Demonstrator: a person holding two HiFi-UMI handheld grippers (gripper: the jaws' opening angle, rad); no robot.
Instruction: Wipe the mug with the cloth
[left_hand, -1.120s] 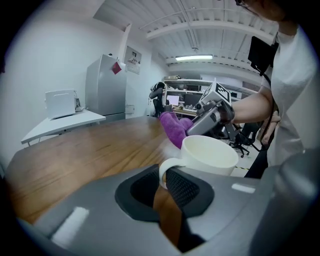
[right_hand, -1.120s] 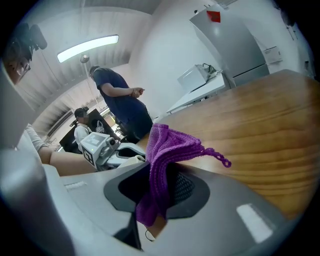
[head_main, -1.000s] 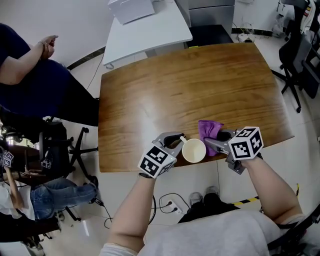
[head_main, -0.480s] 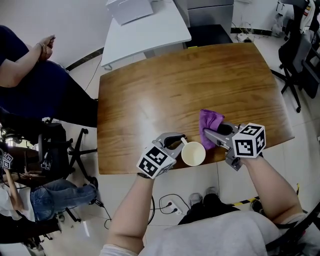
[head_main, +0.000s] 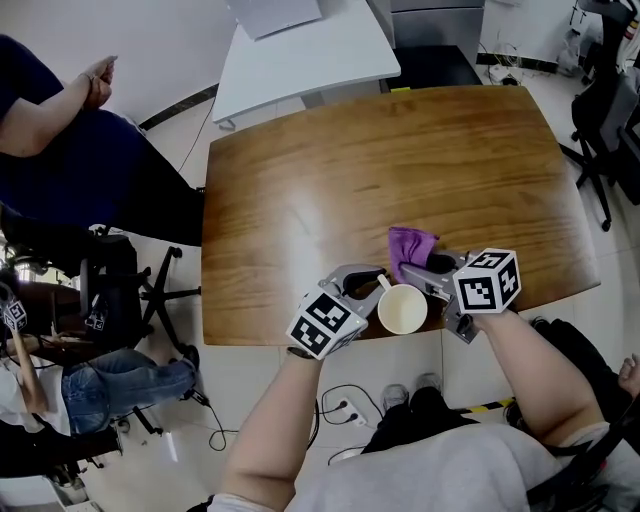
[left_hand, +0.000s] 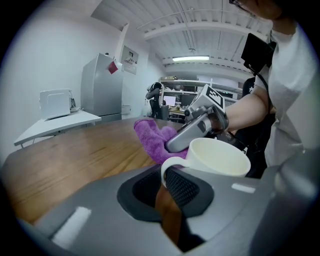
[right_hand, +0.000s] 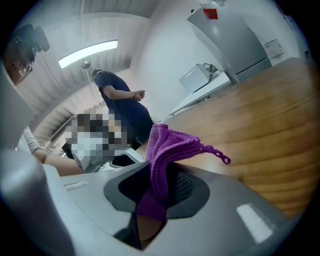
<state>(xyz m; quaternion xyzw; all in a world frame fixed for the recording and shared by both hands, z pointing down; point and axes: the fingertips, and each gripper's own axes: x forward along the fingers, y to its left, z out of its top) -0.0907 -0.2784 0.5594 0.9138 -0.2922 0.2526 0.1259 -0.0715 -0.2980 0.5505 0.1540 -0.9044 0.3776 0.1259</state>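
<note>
A white mug (head_main: 403, 309) stands at the near edge of the wooden table (head_main: 350, 170). My left gripper (head_main: 375, 285) has the mug's handle (left_hand: 167, 167) between its jaws, which are opening slightly while the pads still touch it. My right gripper (head_main: 408, 275) is shut on a purple cloth (head_main: 408, 245). It reaches in from the right, just behind the mug's far side. In the left gripper view the cloth (left_hand: 152, 137) bunches right behind the mug (left_hand: 217, 157). In the right gripper view a fold of cloth (right_hand: 170, 147) stands up out of my right gripper (right_hand: 160, 185).
A person in dark clothes (head_main: 70, 160) sits off the table's left side. A white table (head_main: 310, 50) stands beyond the far edge, office chairs (head_main: 610, 110) at the right. The mug is a few centimetres from the table's near edge (head_main: 260, 335).
My right gripper drew the cloth a little away from the mug, then came back close behind it. The left gripper has stayed on the mug's handle.
</note>
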